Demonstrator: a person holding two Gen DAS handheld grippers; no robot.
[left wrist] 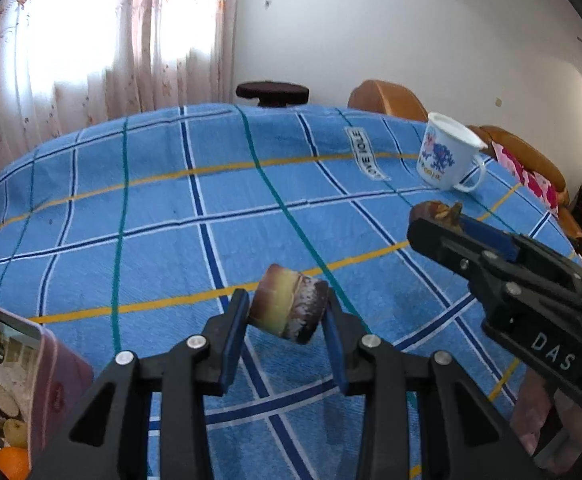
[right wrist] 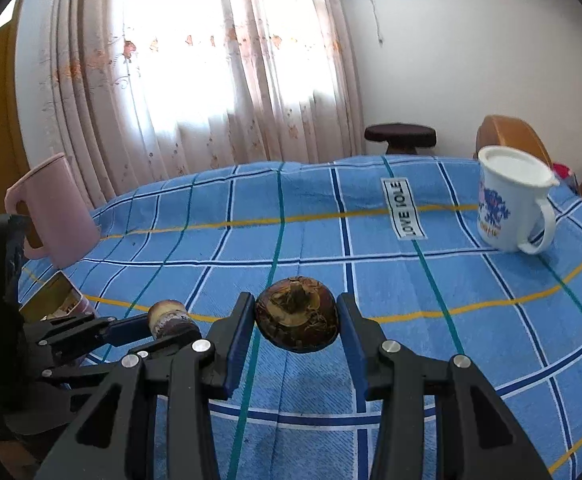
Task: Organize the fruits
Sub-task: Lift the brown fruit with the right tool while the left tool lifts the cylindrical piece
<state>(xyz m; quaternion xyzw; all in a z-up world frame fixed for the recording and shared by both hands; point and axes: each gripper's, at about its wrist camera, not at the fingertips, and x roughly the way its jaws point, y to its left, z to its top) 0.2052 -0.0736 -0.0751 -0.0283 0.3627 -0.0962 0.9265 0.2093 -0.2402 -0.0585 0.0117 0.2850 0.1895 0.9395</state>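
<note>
A short piece of cane [left wrist: 287,307] is pinched by the left tool [left wrist: 287,320], and a brown bulb [right wrist: 297,313] by the right tool [right wrist: 296,322], both above the table [left wrist: 163,216]. An orange [left wrist: 11,462] is already in the tin [left wrist: 39,364]; both pieces are not yet placed.

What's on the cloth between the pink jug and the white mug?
Nothing but bare checked tablecloth between pink jug and white mug, shown in the right wrist view.

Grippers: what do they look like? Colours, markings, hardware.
Both the left gripper and right gripper are matte black linkage frames with silver round pivot bolts and flat blue finger pads. The right gripper's body carries white "DAS" lettering in the left wrist view. No cables or sleeves visible.
</note>
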